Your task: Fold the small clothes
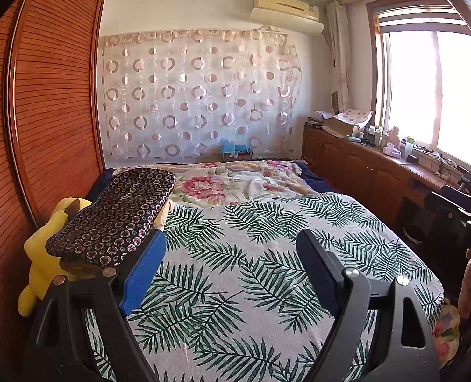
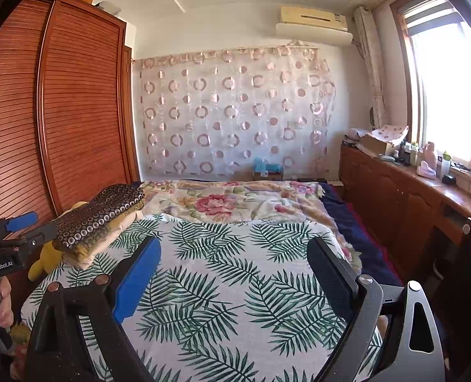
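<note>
On the left side of the bed [image 2: 356,219], against the wardrobe [image 1: 57,95], lay a folded dark garment [image 1: 117,219] patterned with small rings, sitting atop a small stack of folded yellowish cloth [image 2: 98,242] with a yellow plush toy [image 1: 41,254] tucked just beside it. It looked flat and neatly squared. A leaf-print sheet [image 1: 251,270] covered the near part of the bed, smooth and bare, with a floral blanket [image 1: 235,181] beyond it. Above the sheet hung the left gripper [image 1: 232,264], tilted slightly down, fingers spread wide with nothing between them, its blue pad just beside the garment's near corner. Further right hung the right gripper [image 2: 235,273], fingers likewise parted and holding nothing. A hand [image 2: 3,302] gripped the left tool's handle. Right of the bed ran a narrow gap, then low wooden cabinets [image 1: 362,165] under the window [image 1: 436,92].
</note>
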Demonstrator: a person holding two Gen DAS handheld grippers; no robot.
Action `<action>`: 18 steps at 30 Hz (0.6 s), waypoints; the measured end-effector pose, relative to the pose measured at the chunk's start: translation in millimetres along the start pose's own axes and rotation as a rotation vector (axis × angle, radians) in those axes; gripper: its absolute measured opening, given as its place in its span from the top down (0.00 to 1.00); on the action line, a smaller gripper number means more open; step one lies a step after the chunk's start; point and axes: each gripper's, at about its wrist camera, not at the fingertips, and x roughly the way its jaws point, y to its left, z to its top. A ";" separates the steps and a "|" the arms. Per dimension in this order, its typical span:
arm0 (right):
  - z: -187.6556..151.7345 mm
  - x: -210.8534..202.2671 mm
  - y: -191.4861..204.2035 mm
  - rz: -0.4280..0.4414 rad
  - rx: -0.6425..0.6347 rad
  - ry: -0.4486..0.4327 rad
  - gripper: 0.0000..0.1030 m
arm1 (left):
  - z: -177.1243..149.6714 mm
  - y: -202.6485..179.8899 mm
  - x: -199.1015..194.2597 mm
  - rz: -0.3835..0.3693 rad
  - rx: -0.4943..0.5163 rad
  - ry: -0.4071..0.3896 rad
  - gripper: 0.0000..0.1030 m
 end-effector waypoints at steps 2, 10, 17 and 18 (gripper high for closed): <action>0.3 0.2 0.2 0.002 -0.001 0.000 0.09 | 0.2 0.0 -0.1 0.000 0.001 0.000 0.18; 0.6 0.5 -1.9 0.007 -0.003 -0.006 0.09 | 0.5 -0.3 -0.2 -0.001 0.000 -0.002 0.18; -0.4 1.4 -3.7 0.009 -0.003 -0.006 0.09 | 0.4 -1.0 0.0 0.000 0.001 -0.001 0.18; -0.4 1.4 -3.7 0.008 -0.003 -0.005 0.09 | 0.3 -1.1 0.0 -0.001 0.001 -0.001 0.18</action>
